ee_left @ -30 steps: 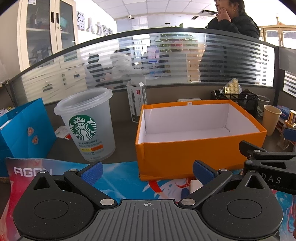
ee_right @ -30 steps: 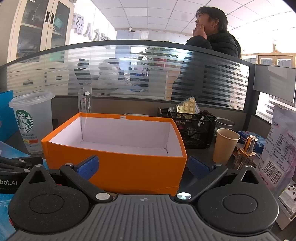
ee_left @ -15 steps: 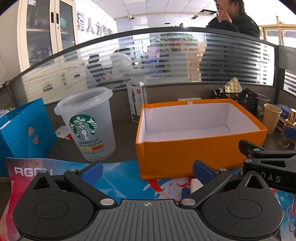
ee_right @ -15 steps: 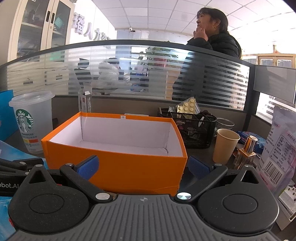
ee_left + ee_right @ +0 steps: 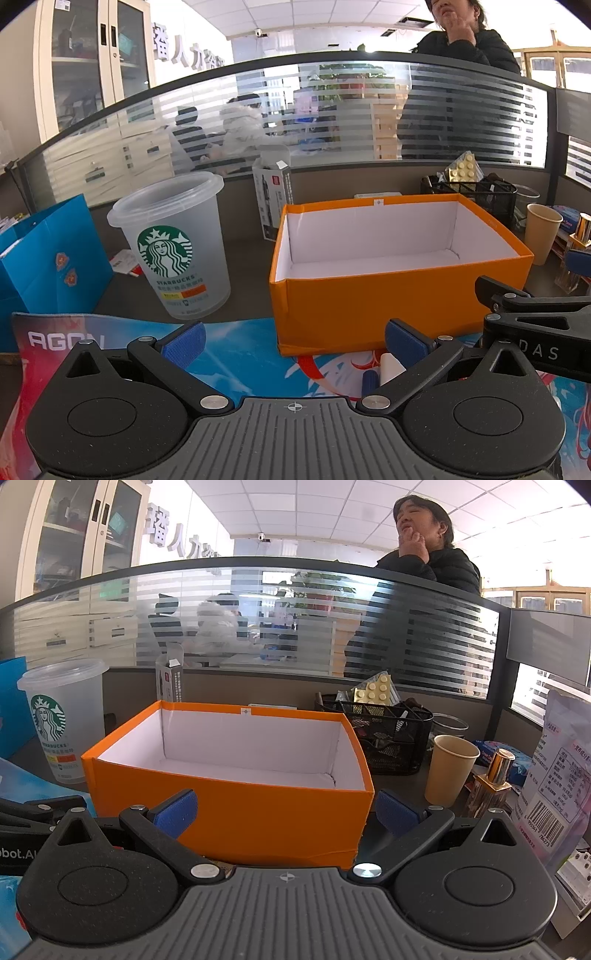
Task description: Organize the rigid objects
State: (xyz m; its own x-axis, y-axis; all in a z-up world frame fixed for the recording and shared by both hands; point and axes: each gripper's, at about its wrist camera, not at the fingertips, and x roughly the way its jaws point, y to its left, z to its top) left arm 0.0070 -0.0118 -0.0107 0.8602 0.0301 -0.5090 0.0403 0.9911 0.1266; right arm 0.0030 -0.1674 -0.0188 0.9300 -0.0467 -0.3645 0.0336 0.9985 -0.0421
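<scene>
Both grippers wide open, empty, facing the orange box [image 5: 399, 295].
We could topple the Starbucks cup [image 5: 173, 251] reaching with the left gripper [image 5: 293, 341]; the right gripper [image 5: 286, 808] might shove the box.

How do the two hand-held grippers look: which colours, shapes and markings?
Both look alike. The left hand-held gripper and the right hand-held gripper have matte black bodies, two round discs, a ribbed grey centre with a crosshair mark, silver rivets, and blue fingertip pads. White lettering marks their sides. No cables show.

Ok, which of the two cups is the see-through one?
The Starbucks cup left of the orange box; the paper cup on the right is opaque tan.
</scene>
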